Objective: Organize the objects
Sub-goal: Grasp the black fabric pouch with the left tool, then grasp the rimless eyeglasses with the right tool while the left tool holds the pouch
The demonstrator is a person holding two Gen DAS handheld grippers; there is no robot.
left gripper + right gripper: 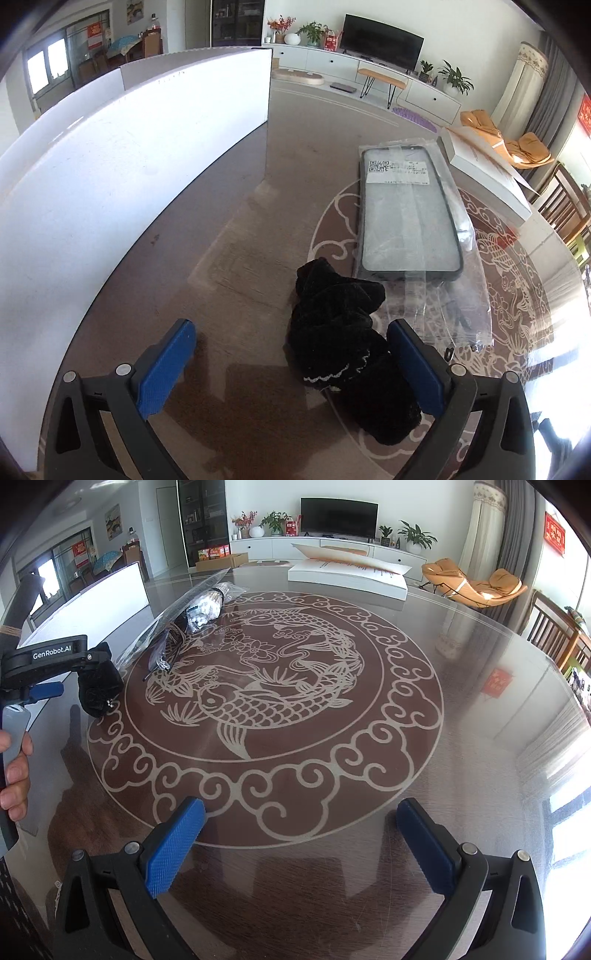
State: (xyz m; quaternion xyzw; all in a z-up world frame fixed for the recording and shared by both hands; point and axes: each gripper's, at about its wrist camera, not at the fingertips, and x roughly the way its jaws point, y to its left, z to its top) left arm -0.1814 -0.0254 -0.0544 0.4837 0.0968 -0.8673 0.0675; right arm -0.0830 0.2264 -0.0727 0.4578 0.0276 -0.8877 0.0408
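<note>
A black velvet scrunchie [340, 343] lies on the glass table between the blue pads of my left gripper [291, 354], close against the right pad [417, 369] and well apart from the left one. The left gripper is open. A phone case in a clear plastic bag [406, 218] lies just beyond the scrunchie. In the right wrist view the scrunchie [98, 686] sits at the far left under the left gripper's body [44, 661]. My right gripper [299, 838] is open over bare table with nothing between its fingers.
A large white box [122, 177] fills the left side of the table. A flat white box [347, 578] with paper on it lies at the far edge. Clear bags [199, 609] hold small items and dark cords. A hand [14, 771] grips the left handle.
</note>
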